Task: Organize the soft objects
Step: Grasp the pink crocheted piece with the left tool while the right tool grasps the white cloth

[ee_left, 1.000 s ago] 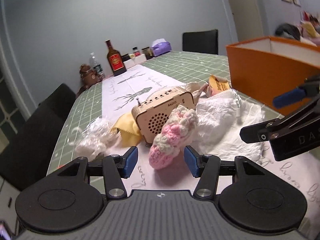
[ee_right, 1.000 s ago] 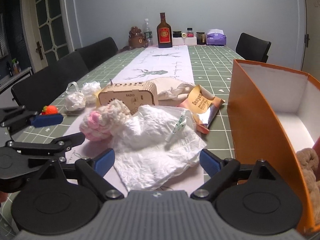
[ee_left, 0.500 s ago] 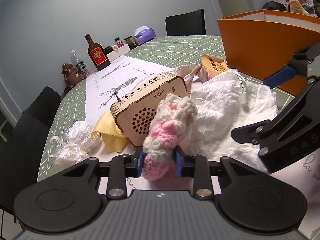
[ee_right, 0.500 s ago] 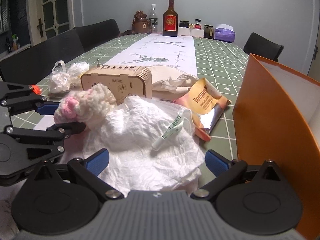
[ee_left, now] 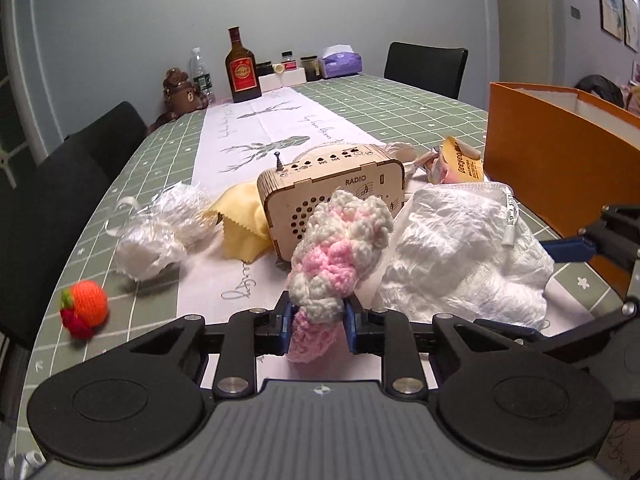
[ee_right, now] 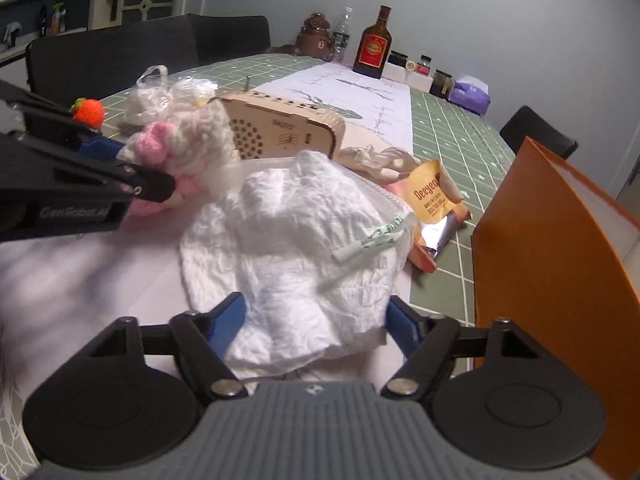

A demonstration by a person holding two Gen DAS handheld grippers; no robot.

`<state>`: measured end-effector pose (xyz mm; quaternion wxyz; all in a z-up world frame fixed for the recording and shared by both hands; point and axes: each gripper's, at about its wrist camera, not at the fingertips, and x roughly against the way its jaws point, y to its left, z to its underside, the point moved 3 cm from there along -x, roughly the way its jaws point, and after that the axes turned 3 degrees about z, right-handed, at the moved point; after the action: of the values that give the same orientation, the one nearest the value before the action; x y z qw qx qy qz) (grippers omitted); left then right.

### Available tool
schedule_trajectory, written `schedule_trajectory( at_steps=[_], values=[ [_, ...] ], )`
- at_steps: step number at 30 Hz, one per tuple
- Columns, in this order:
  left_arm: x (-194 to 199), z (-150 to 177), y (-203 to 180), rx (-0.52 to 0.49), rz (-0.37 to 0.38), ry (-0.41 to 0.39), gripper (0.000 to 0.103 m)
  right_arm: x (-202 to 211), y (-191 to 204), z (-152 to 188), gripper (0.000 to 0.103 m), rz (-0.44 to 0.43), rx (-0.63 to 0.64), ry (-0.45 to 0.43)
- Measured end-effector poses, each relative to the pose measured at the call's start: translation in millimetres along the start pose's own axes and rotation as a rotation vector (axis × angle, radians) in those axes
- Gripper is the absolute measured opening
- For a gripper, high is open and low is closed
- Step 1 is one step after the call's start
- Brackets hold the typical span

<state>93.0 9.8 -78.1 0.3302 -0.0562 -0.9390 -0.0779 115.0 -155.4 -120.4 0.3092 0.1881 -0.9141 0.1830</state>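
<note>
The left gripper (ee_left: 315, 322) is clamped on the lower, pink end of the pink-and-white crocheted piece (ee_left: 340, 248); both blue pads press into the yarn, and the jaws are closing a little further. The crocheted piece rises from the pads and leans against the front of the wooden radio (ee_left: 332, 196), which stands on the white runner (ee_left: 276, 128) of the counter (ee_left: 400, 100).

The right gripper (ee_right: 316, 320) straddles the near edge of the crumpled white cloth (ee_right: 296, 236). Its jaws are closing, with the cloth between them. The pads stand at the cloth's sides; a firm press on it is not visible. The cloth lies on the runner, just right of the crocheted piece and near the orange box (ee_right: 560, 272).

Other items on the counter:
- An orange knitted strawberry (ee_left: 86, 304) lies at the left, apart from the rest.
- A clear plastic bag (ee_left: 156, 228) and a yellow cloth (ee_left: 244, 224) lie left of the radio, the yellow cloth touching it.
- A snack packet (ee_right: 434, 204) lies between the white cloth and the orange box.
- A brown bottle (ee_left: 241, 68) stands at the far end.
</note>
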Motion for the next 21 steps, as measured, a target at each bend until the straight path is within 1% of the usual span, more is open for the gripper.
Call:
schedule_trajectory(
  at_steps=[3,4,6,7,9,10,11,13,15,21],
  values=[
    [5.7,1.3,0.5,0.039,0.001,0.011,0.028,6.1,6.6,2.3,0.057,0.012,0.029,-0.003],
    [8.0,2.1,1.0,0.054,0.002,0.015,0.028,8.2,9.0,3.2,0.05,0.009,0.038,-0.003],
    [13.3,4.8,1.6,0.076,0.006,0.019,0.028,10.9,12.4,4.4,0.044,0.01,0.051,-0.001],
    [16.1,6.3,1.1,0.083,0.007,0.019,0.028,11.2,13.9,4.5,0.039,0.006,0.051,0.001],
    [21.8,9.6,-0.3,0.095,0.005,0.019,0.028,10.3,12.3,3.9,0.034,-0.007,0.029,0.004],
    [24.8,11.0,-0.4,0.102,0.003,0.017,0.028,9.3,10.3,3.6,0.023,-0.004,0.013,0.009],
    [28.2,12.4,-0.5,0.109,0.002,0.014,0.028,9.1,8.7,3.1,0.02,0.013,0.008,0.012],
    [36.1,14.5,0.3,0.126,0.0,0.005,0.028,13.9,4.4,2.3,0.017,-0.015,-0.026,0.007],
    [44.6,16.5,1.4,0.142,-0.006,-0.007,0.028,24.9,2.4,1.4,0.016,-0.044,-0.056,-0.004],
    [69.1,20.6,2.8,0.208,0.007,-0.017,0.028,70.7,11.9,-1.8,0.016,-0.131,-0.063,-0.041]
  ],
)
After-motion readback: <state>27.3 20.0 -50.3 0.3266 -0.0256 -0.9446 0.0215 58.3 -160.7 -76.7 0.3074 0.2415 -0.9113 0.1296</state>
